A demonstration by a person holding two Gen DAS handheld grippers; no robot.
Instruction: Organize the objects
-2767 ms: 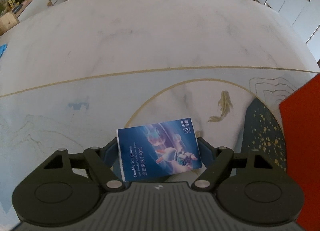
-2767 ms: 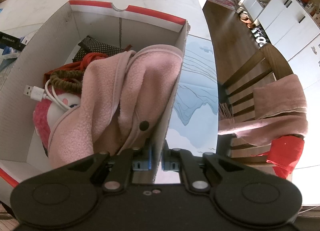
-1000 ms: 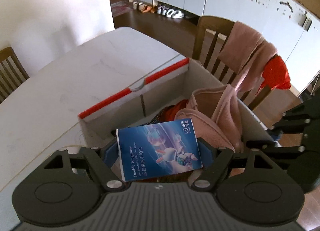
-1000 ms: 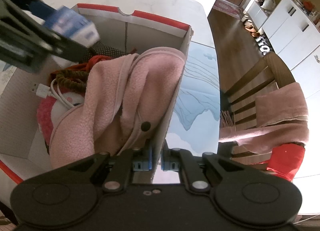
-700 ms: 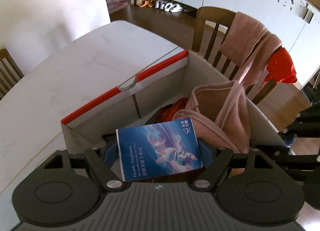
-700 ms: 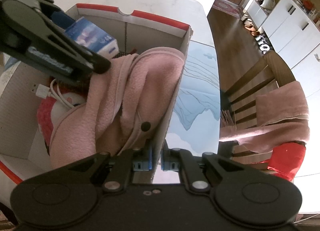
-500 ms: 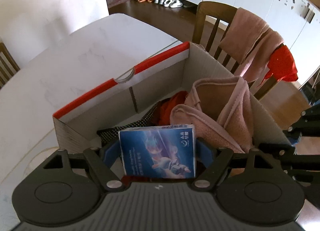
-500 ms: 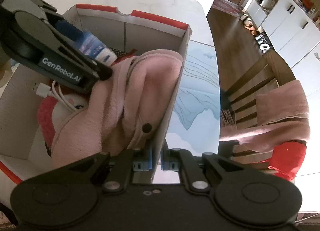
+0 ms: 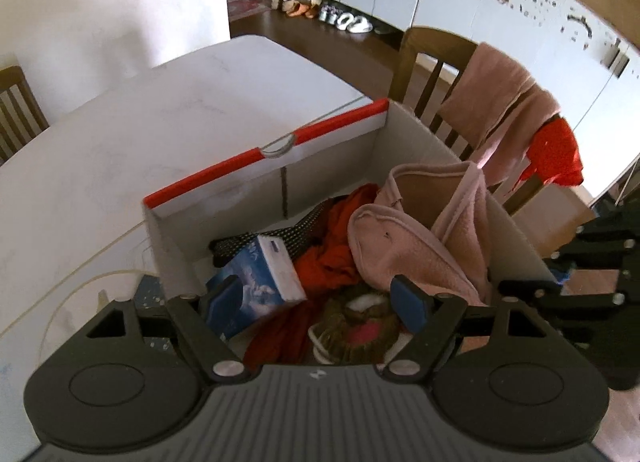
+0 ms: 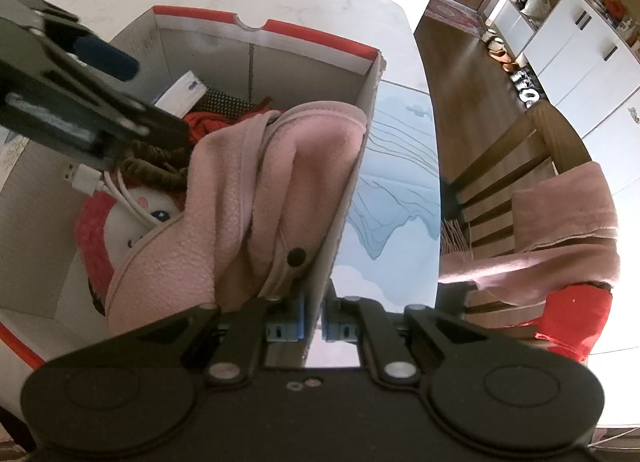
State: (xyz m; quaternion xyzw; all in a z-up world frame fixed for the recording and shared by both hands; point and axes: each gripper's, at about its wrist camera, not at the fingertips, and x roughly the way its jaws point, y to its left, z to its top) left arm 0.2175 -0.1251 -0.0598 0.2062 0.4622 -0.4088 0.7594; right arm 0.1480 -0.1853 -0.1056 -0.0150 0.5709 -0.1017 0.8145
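Left claw [image 9: 316, 296] open over box [image 9: 260, 186], right claw [image 10: 312, 320] pinching box wall, tissue pack [image 9: 256, 286] print unreadable.

A wooden chair [image 9: 430, 62] stands beside the table [image 9: 160, 134], a pink towel [image 9: 496, 98] and red cloth [image 9: 558, 154] draped over its back; shoes [image 9: 340, 18] line white cabinets [image 9: 500, 2].

The left wrist camera is looking steeply down and close into the cardboard box [image 9: 404, 130] from its near end, with the chair [image 9: 432, 58] at the upper right of the frame. The right wrist camera is looking down along the box's side wall, very close. Both are sharing the box interior and the pink fleece [image 9: 424, 238].
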